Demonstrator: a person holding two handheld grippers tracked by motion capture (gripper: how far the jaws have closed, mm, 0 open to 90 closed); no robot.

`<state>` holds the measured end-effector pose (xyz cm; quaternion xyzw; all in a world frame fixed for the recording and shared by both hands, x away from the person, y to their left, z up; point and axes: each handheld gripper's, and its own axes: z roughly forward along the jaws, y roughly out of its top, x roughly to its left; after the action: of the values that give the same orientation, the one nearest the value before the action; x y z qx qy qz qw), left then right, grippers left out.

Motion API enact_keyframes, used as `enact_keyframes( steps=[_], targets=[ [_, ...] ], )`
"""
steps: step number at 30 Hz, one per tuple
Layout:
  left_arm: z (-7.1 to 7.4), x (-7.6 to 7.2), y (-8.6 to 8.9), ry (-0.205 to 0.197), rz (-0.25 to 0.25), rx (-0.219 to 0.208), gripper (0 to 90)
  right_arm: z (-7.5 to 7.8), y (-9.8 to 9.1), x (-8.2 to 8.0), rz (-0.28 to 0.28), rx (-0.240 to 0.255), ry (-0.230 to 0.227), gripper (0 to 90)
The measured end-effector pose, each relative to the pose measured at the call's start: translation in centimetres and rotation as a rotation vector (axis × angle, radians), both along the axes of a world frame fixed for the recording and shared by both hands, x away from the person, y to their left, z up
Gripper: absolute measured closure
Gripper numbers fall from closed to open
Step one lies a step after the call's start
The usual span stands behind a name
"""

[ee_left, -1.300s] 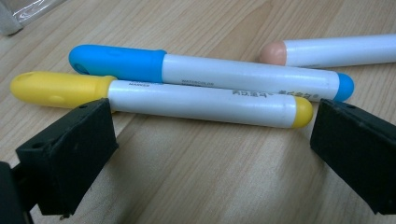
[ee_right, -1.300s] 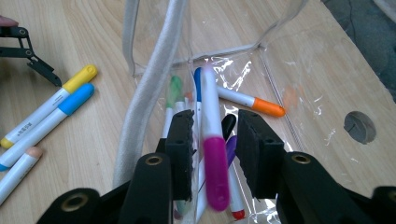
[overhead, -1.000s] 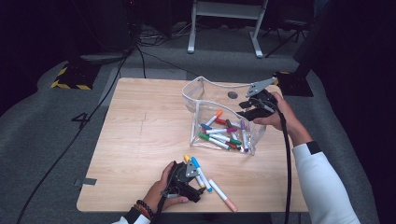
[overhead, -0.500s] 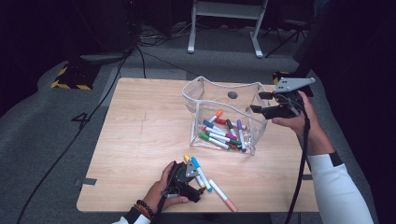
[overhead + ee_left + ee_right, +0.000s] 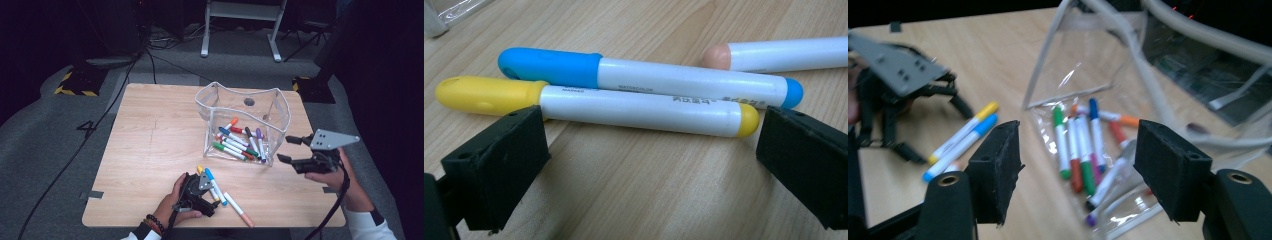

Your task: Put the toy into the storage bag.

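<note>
Item: loose felt-tip markers on the wooden table (image 5: 150,150), being gathered into the clear plastic pouch (image 5: 245,122), which serves as landmark.

Location: three markers lie on bare wood near the front-left corner of the pouch: a yellow-capped marker (image 5: 594,104) and a blue-capped marker (image 5: 649,79) side by side and touching, and a peach-tipped marker (image 5: 784,54) just beyond them, apart from both. About a dozen more lie jumbled inside the pouch.

Tools: the left gripper (image 5: 200,192) rests low on the table at the yellow-capped marker, jaws spread, one at each end of its barrel and not pressing it. The right gripper (image 5: 300,152) hangs just off the pouch's right side, jaws wide apart after just opening, nothing between them.

Handling, as judged: light, rigid, smooth round plastic barrels; likely to roll or skid if pinched off-centre. Best taken across the white barrel near mid-length, not end to end. The pouch is thin and floppy, with a wavy standing rim that may buckle if knocked.
</note>
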<state>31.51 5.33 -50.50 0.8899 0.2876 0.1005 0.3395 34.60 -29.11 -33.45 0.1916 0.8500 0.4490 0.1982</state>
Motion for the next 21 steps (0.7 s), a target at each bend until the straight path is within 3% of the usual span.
enact_keyframes(
  steps=[5,11,12,16,21],
  targets=[
    [0.0,0.0,0.0,0.000,0.000,0.000,0.5,-4.2,1.3,-2.2,0.079,-0.002,0.078,35.2],
    [0.0,0.0,0.0,0.000,0.000,0.001,0.5,-8.9,4.1,-4.3,0.182,-0.064,0.155,37.9],
    [0.0,0.0,0.0,-0.001,0.000,0.002,0.5,-9.7,4.7,-4.7,0.207,-0.072,0.186,37.9],
    [0.0,0.0,0.0,-0.001,-0.001,0.001,0.5,-11.4,6.4,-5.4,0.267,-0.094,0.221,37.5],
    [0.0,0.0,0.0,-0.003,-0.002,0.003,0.5,-12.9,7.9,-5.8,0.299,-0.116,0.261,36.6]
  ],
)
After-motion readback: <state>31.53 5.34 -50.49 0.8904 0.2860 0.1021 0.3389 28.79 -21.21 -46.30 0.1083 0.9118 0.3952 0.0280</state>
